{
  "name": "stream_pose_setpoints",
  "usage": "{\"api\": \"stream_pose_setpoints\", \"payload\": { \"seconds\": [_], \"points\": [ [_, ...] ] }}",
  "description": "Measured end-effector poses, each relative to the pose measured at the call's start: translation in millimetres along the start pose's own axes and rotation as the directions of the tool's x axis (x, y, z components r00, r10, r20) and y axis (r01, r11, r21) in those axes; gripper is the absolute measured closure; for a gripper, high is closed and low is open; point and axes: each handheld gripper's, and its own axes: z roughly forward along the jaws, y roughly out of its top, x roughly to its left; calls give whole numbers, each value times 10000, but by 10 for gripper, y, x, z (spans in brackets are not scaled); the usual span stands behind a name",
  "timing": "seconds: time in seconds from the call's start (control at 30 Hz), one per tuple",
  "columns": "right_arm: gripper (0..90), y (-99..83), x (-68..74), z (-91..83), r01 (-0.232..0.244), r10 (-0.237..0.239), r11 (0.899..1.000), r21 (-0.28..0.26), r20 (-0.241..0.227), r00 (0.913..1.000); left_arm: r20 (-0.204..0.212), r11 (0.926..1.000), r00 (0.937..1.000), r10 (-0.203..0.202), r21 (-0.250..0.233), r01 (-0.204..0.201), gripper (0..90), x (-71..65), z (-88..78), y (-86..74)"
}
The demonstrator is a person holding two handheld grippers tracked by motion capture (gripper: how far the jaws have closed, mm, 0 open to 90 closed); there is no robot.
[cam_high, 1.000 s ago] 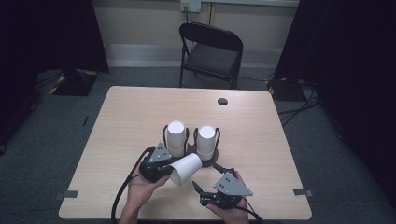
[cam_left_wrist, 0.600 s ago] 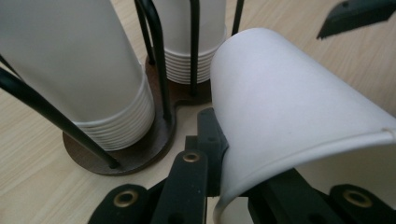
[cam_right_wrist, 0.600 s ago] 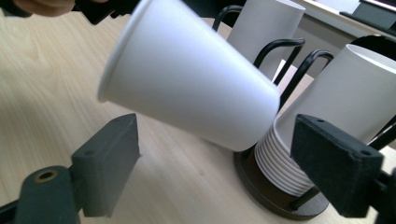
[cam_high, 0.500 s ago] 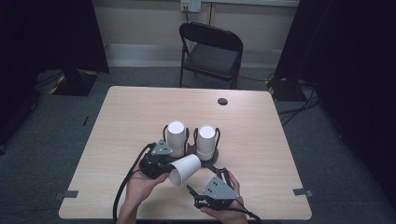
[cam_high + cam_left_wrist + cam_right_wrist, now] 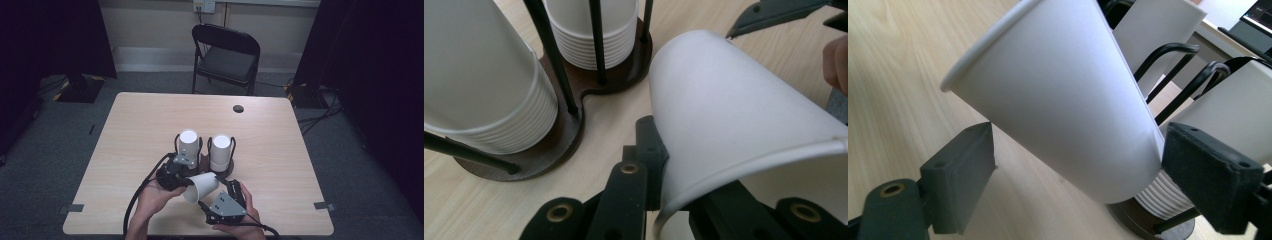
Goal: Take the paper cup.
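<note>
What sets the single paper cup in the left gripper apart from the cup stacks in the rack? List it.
The single cup lies tilted on its side, clear of the table; the two stacks stand upright, bottoms up, in the dark wire rack. The single cup is pinched at its rim by the left gripper; the stacks are untouched. The cup is one; each stack shows many nested rims. All are plain white paper.
</note>
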Motion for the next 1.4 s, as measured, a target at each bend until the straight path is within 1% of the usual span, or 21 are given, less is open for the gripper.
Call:
{"api": "stream_pose_setpoints", "payload": {
  "seconds": [0.13,0.23,0.3,0.33,0.4,0.43,0.47,0.5,0.67,0.73,0.77,0.83,0.87,0.9,1.03,1.1,1.17,1.2,1.27,1.3,1.4],
  "points": [
    [121,1,34,24,227,-227,9997,-6,-61,9997,180,9998,9998,-64,205,61,875,5,28,2],
    [86,17,67,50,489,-491,9987,-140,-158,9987,369,9996,9993,94,270,-104,874,6,43,8],
    [86,26,78,56,502,-504,9987,-105,-212,9985,550,9992,9984,131,376,-152,875,4,61,18],
    [87,33,77,63,336,-343,9993,-190,-415,9985,655,9991,9978,132,387,-158,876,4,66,22],
    [96,47,87,83,467,-471,9988,-115,-345,9983,895,9992,9960,82,388,-117,877,7,85,32],
    [106,50,103,98,676,-678,9977,-88,-258,9974,999,9992,9950,78,380,-116,877,-3,100,39],
    [104,54,110,112,721,-723,9974,-97,-289,9970,977,9988,9951,144,450,-189,877,-6,106,46],
    [104,61,106,118,631,-634,9979,-113,-352,9974,1009,9994,9949,42,345,-78,877,-18,121,47],
    [106,68,113,130,641,-649,9977,-206,-397,9971,1169,9994,9931,-8,333,-32,877,-31,141,60],
    [113,81,128,144,784,-790,9967,-187,-310,9964,1311,9989,9913,139,421,-195,877,-51,158,79],
    [148,106,172,155,1047,-1052,9942,-228,-230,9942,1456,9986,9892,189,466,-260,881,-65,176,89],
    [171,116,191,154,1066,-1075,9936,-368,-252,9939,1465,9980,9889,244,547,-327,884,-80,209,99],
    [181,126,201,151,1169,-1176,9922,-427,-144,9930,1470,9976,9888,252,608,-344,886,-76,223,99],
    [182,137,198,148,1131,-1137,9922,-516,-91,9935,1429,9980,9896,157,578,-241,887,-77,224,97],
    [193,139,165,129,720,-734,9943,-786,-140,9972,1381,9983,9902,205,511,-278,890,-70,189,91],
    [195,148,174,125,780,-790,9940,-765,-114,9968,1269,9977,9917,187,619,-267,890,-75,197,92],
    [202,150,176,128,807,-819,9948,-615,-174,9965,1319,9971,9908,288,655,-377,888,-66,206,88],
    [205,146,172,128,749,-762,9953,-619,-192,9969,1315,9984,9912,116,531,-188,887,-73,211,82],
    [208,136,161,127,522,-539,9962,-702,-234,9983,1284,9983,9915,186,529,-256,887,-59,205,76],
    [210,134,159,129,489,-504,9965,-684,-213,9985,1247,9992,9922,34,386,-82,886,-59,207,69],
    [215,134,146,128,348,-356,9973,-645,-110,9993,1262,9998,9920,-62,188,39,883,-48,211,49]
  ]
}}
